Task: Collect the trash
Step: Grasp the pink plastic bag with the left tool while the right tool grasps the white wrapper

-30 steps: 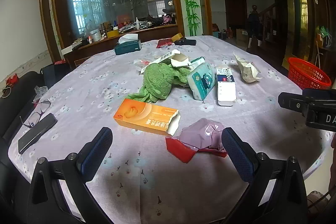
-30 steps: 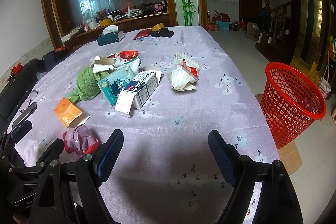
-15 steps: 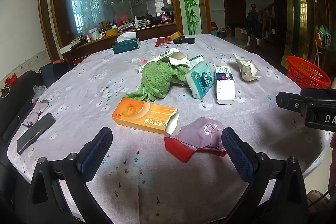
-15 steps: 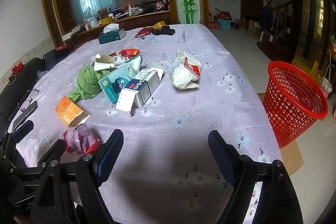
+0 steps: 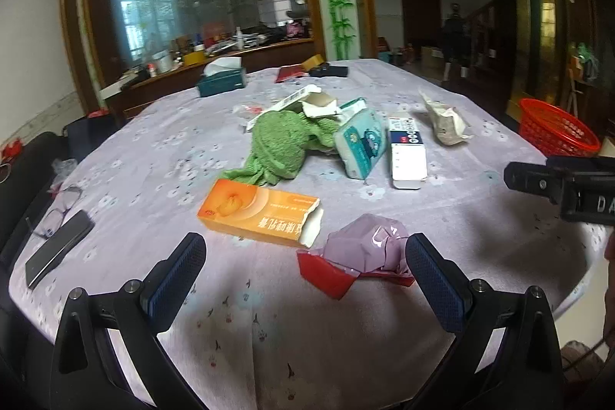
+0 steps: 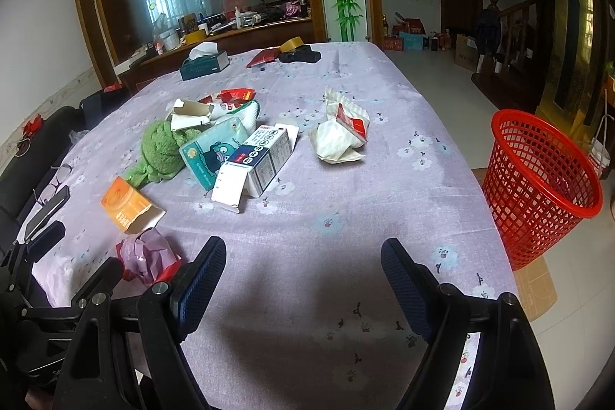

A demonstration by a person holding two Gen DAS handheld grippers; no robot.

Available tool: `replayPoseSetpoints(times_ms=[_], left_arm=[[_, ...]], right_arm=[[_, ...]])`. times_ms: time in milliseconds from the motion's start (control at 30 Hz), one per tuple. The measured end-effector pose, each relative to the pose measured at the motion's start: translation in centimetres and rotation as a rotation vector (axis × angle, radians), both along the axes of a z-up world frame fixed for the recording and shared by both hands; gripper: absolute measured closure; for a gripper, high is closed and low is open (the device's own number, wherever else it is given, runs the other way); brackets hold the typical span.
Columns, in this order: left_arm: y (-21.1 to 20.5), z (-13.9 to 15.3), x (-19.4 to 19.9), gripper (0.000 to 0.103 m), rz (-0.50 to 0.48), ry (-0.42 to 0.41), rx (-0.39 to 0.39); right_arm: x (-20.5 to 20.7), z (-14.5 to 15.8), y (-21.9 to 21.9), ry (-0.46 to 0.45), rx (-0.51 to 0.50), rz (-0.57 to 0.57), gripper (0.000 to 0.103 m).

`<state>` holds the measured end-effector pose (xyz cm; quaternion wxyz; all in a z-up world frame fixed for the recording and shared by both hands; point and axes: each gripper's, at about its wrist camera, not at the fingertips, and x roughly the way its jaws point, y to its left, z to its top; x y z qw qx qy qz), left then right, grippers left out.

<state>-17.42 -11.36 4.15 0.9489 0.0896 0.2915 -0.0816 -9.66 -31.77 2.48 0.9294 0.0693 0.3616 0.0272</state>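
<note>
Left wrist view shows my left hand-held gripper [image 5: 305, 266] has crept closer, jaws wide and empty, to the crumpled purple-and-red foil wrapper [image 5: 363, 254] on the bench [image 5: 480, 202], while my right hand-held gripper [image 6: 303, 269] also gapes empty, so picking is near.

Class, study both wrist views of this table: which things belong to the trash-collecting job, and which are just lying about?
Part of the job:
orange carton
crumpled purple wrapper
blue-and-white box
crumpled white bag
red basket
left gripper, open
right gripper, open

Probably just lying about:
glasses
phone
tissue box
green cloth
</note>
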Motion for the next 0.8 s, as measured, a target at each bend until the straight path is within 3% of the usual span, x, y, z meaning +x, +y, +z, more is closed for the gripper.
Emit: replayPoseSetpoints(times_ms=[367,467,600,800], left_arm=[[0.0,-0.8,3.0,0.0,-0.166,0.161,-0.038],[-0.9,-1.0,3.0,0.0,-0.205,0.166,-0.028],[-2.2,-1.6,3.4,0.009,-0.228,0.185,-0.002],[-2.3,-2.0,4.4,0.023,-0.21,0.197,0.01]], right_arm=[[3.5,1.1,-3.2,0.066,0.131,0.04,0.017],[5.5,1.2,-3.6,0.085,0.125,0.036,0.023],[8.6,1.1,-4.4,0.118,0.131,0.02,0.031],[13.4,0.2,-4.9,0.178,0.158,-0.005,0.031]])
